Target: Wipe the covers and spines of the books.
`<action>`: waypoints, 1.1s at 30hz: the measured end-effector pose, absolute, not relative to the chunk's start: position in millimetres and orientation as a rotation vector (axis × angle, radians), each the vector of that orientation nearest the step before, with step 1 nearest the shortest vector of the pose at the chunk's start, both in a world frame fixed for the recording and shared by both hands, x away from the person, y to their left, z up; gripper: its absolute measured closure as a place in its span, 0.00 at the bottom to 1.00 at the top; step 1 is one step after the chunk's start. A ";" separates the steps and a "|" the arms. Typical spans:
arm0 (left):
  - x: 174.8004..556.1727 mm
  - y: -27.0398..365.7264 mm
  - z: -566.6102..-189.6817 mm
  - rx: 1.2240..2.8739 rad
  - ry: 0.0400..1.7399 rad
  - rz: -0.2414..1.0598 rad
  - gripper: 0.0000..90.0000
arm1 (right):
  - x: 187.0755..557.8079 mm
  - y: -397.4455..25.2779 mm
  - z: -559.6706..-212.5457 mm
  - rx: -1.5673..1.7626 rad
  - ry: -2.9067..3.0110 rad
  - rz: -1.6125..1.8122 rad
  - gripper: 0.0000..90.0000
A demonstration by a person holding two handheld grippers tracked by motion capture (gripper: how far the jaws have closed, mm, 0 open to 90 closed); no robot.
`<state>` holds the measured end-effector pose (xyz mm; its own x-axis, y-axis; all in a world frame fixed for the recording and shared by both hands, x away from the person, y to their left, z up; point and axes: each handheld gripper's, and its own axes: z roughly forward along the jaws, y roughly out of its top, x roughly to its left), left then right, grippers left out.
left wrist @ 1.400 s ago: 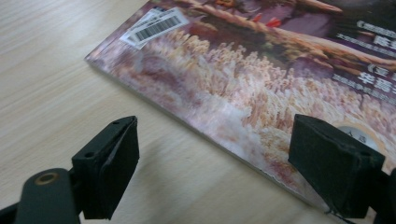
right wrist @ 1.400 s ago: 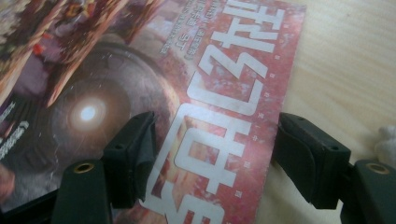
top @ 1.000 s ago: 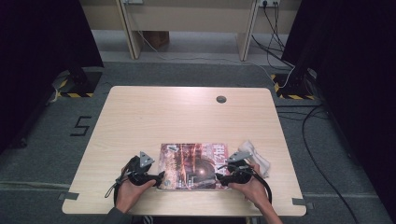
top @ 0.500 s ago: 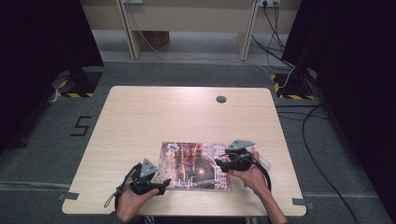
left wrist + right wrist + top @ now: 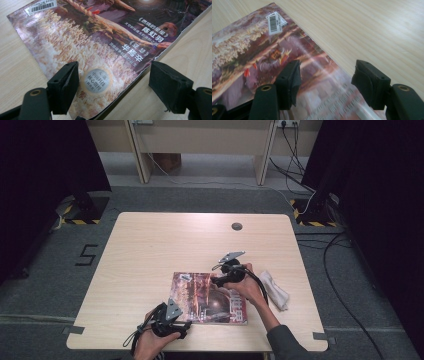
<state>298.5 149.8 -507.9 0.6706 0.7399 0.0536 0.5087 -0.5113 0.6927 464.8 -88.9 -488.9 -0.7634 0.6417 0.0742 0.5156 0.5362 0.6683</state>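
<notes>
High view is showing the glossy, reddish-brown illustrated magazine point(image 5: 209, 298) lying flat near the front edge of the pale wooden table point(image 5: 150, 250), long axis running left to right. The left gripper point(image 5: 172, 327) is straddling its near-left corner with jaws spread, while the right gripper point(image 5: 220, 279) is hovering, equally spread, over its far edge.

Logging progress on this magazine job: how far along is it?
Early. The magazine lies closed and flat on the table. In hand: the left claw and right claw, both open, straddle opposite edges. Gripping and moving or opening it is left. A cloth lies beside it.
</notes>
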 end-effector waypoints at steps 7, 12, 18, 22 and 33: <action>303.6 151.3 -508.9 2.239 0.950 0.464 0.25 | 480.8 -78.2 -501.0 1.018 2.653 1.017 0.42; 306.8 156.4 -508.7 2.248 0.964 0.491 0.23 | 474.3 -83.7 -501.3 1.007 2.647 1.016 0.42; 314.6 169.6 -506.9 2.245 1.040 0.557 0.24 | 454.8 -105.4 -499.9 1.001 2.653 1.000 0.45; 324.5 175.6 -506.1 2.239 1.077 0.584 0.25 | 434.9 -121.3 -500.2 0.983 2.652 1.009 0.46; 363.7 177.2 -506.7 2.197 1.161 0.690 0.27 | 394.3 -144.7 -500.1 0.990 2.644 1.024 0.50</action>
<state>363.7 177.2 -506.7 0.4937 0.8507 0.1802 0.5652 -0.4714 0.6770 394.3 -144.7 -500.1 -0.7740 0.6249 0.1024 0.5308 0.5521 0.6429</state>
